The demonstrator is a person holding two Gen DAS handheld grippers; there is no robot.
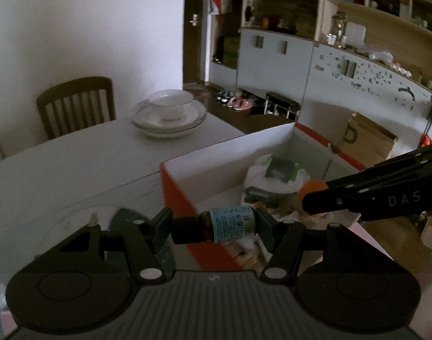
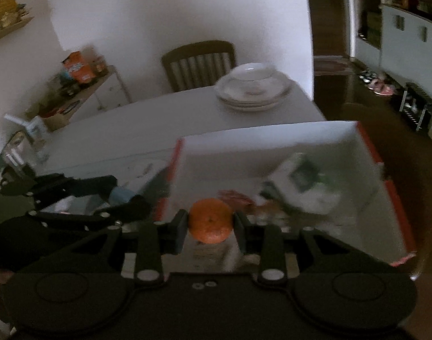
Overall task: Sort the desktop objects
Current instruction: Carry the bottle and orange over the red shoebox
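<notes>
My left gripper (image 1: 213, 225) is shut on a small brown bottle with a blue label (image 1: 216, 225), held sideways just above the near left corner of the red-and-white box (image 1: 176, 195). My right gripper (image 2: 210, 224) is shut on an orange mandarin (image 2: 210, 220) and holds it over the box's near side (image 2: 397, 198). In the left wrist view the right gripper (image 1: 315, 198) comes in from the right with the mandarin (image 1: 312, 188). In the right wrist view the left gripper (image 2: 122, 198) with the bottle (image 2: 120, 194) is at the left. A white packet with a green label (image 1: 278, 174) lies in the box.
A stack of white plates with a bowl (image 1: 170, 113) stands at the far side of the grey table (image 1: 74, 170). A wooden chair (image 1: 77, 104) is behind the table. Cabinets and shelves (image 1: 301, 42) line the far wall. A cluttered side shelf (image 2: 74, 85) is at the left.
</notes>
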